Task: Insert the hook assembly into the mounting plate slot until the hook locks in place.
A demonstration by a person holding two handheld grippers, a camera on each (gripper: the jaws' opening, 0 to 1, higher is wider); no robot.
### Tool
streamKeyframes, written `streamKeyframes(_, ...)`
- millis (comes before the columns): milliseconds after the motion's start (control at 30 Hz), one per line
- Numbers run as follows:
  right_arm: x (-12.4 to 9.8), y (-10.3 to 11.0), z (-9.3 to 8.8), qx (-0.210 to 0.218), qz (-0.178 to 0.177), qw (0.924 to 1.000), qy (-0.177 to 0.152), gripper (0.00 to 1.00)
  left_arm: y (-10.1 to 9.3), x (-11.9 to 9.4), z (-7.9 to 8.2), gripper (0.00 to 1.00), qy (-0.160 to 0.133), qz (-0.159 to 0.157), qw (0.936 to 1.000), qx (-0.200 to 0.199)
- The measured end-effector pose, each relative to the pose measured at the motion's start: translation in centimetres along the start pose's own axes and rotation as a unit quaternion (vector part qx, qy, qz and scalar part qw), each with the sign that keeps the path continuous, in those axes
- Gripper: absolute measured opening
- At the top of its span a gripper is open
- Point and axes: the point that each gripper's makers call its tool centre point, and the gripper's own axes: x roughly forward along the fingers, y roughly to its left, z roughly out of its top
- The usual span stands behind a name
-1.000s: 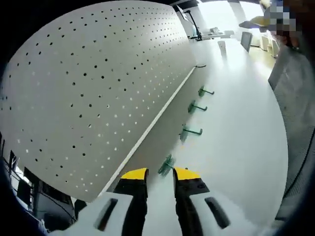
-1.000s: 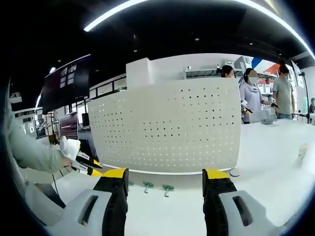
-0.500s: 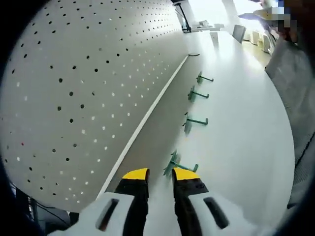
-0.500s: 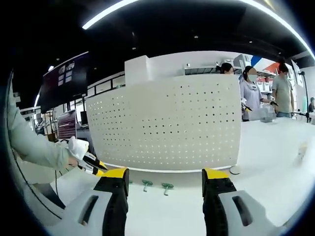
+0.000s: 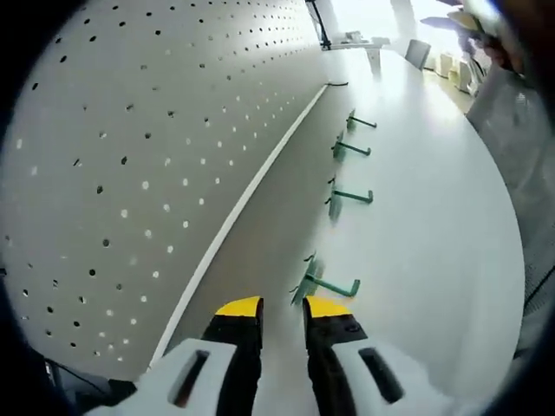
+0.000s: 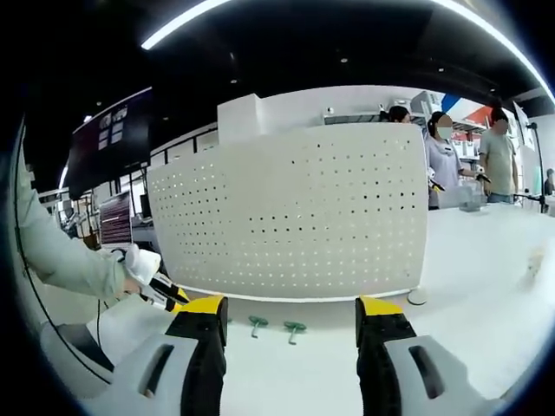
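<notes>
We've got the left gripper [image 5: 282, 308] low over the white table [image 5: 434, 225], jaws only a narrow gap apart and holding nothing, with the nearest small green metal hook [image 5: 323, 285] just ahead of its tips. To do this well, we'd grab that hook by its straight arm so its back prongs face the white perforated pegboard panel [image 5: 130, 156] off to the left. The right gripper [image 6: 290, 305] hangs wide open and empty, facing that panel square-on. Can't make out the prongs or which hole they'd go in.
</notes>
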Motion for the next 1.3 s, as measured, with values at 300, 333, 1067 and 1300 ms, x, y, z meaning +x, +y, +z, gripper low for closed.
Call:
streamKeyframes(300,0.1,0.0,-0.3,0.001,-0.003,1.0,0.005,0.57,0.5,0.4,0.2,0.18,-0.01,-0.006,0.9998,-0.015)
streamKeyframes(333,0.1,0.0,-0.3,0.001,-0.003,1.0,0.005,0.57,0.4,0.5,0.2,0.17,-0.011,-0.007,0.9998,-0.013)
streamKeyframes(1067,0.2,-0.3,-0.2,0.002,-0.01,0.9999,0.006,0.57,-0.9,0.7,0.9,0.02,-0.017,-0.025,0.9996,0.001)
streamKeyframes(1300,0.1,-0.1,-0.2,0.001,-0.008,0.9999,0.006,0.57,-1.1,0.6,1.0,0.01,-0.026,-0.022,0.9986,-0.041)
